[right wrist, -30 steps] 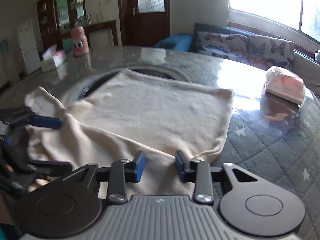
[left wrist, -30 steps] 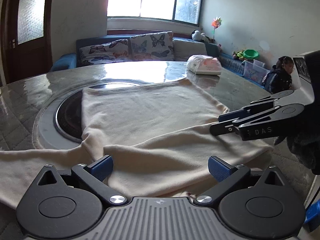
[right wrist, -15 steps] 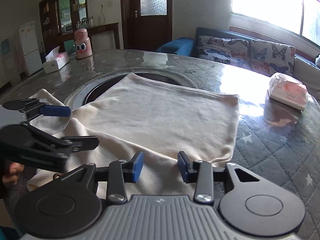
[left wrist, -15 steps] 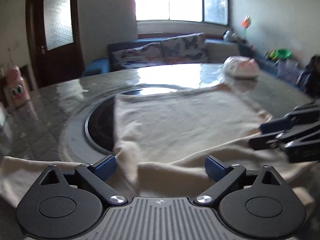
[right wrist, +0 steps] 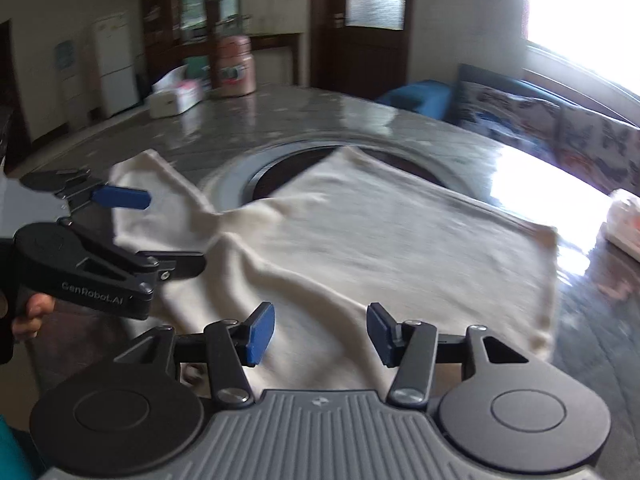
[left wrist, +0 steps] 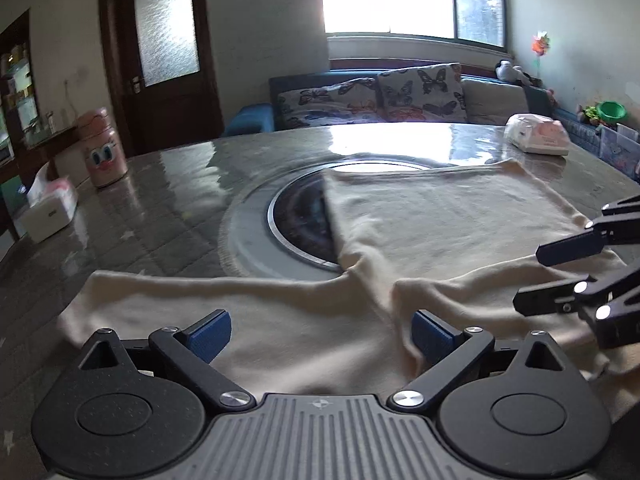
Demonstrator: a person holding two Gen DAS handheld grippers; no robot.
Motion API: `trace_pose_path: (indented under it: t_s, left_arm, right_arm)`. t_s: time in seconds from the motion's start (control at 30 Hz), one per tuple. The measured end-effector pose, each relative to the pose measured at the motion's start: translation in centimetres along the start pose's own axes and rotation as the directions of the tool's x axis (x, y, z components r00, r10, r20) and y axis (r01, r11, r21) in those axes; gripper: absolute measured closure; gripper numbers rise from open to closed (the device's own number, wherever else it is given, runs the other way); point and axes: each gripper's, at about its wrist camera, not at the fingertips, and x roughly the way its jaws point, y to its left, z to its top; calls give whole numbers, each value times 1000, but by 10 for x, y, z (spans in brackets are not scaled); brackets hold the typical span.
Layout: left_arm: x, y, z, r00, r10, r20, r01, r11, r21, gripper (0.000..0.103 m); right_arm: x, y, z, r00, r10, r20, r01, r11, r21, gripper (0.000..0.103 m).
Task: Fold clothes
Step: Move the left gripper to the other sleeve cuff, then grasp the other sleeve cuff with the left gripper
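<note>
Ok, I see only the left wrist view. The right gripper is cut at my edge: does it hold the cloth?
Observer: No. The right wrist view shows the right gripper open, gripping nothing, with the cream garment in front of it.
Operator: And the garment's near right corner?
Observer: That corner lies free on the table, to the right of the gripper.
Operator: What holds my left gripper?
Observer: A hand grips its handle.
</note>
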Motion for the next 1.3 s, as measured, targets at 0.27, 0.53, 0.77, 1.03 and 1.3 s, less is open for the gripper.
trace_pose_path:
  t_s: [0.27, 0.53, 0.77, 1.03, 1.3]
  left_arm:
    - [-11, 54, -3, 994, 107, -18, -109, 985, -133, 2]
    - [-1, 109, 2, 979, 197, -49, -203, 931, -304, 0]
    - [14, 137, 4, 965, 248, -84, -261, 884, -387, 1]
    - [17, 148, -1, 951, 301, -76, -304, 855, -421, 22]
    - [13, 159, -1, 960, 276, -51, -265, 831, -489, 87]
  right_arm:
    - [18, 43, 13, 997, 77, -14, -78, 991, -105, 51]
    - [4, 51, 17, 997, 60, 37, -56, 993, -108, 16]
    - [-9, 37, 10, 999, 11, 46, -8, 998, -60, 11]
    - [-28, 23, 0, 997, -29, 75, 28, 999, 15, 11]
    - [-40, 13, -13, 994, -69, 80, 62, 995, 85, 11]
